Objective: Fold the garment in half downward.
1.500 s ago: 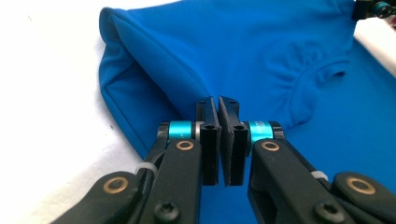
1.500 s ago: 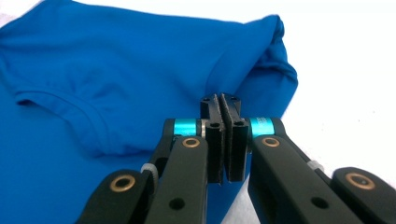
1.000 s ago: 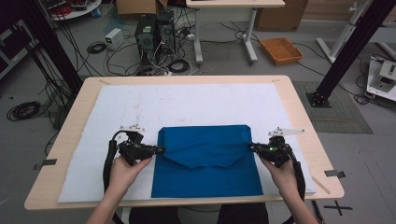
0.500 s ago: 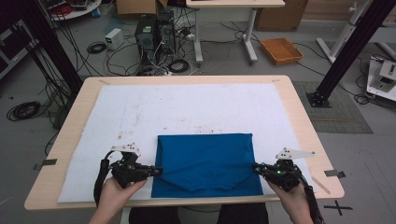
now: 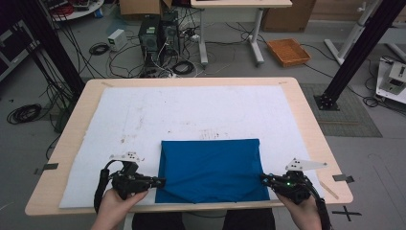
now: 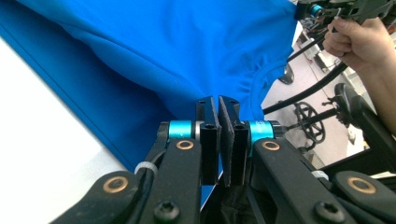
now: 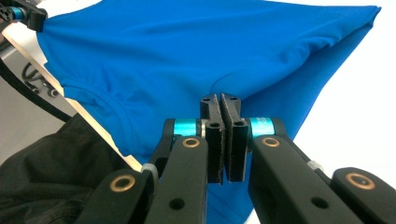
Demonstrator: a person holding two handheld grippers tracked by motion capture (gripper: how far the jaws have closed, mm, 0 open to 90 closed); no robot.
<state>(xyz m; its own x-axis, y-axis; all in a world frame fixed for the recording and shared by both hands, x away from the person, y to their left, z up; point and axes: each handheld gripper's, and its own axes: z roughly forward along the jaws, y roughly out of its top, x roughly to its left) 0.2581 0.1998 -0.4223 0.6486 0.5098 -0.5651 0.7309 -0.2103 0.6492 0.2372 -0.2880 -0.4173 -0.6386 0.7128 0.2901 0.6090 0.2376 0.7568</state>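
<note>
Left gripper (image 5: 160, 181) and right gripper (image 5: 264, 179) each have their jaws clamped tight on a near corner of a folded blue cloth (image 5: 210, 167), stretched between them at the near edge of a white mat (image 5: 191, 110) on a wooden table (image 5: 311, 139), cables (image 5: 163, 62) on the floor beyond

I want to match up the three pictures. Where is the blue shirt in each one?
High view: the blue shirt lies folded at the near middle of the white mat.
Left gripper view: it fills the top and middle, pinched in the left hand-held gripper.
Right gripper view: it spreads across the top, pinched in the right hand-held gripper.
Shared landmark: the white mat beside the shirt.
</note>
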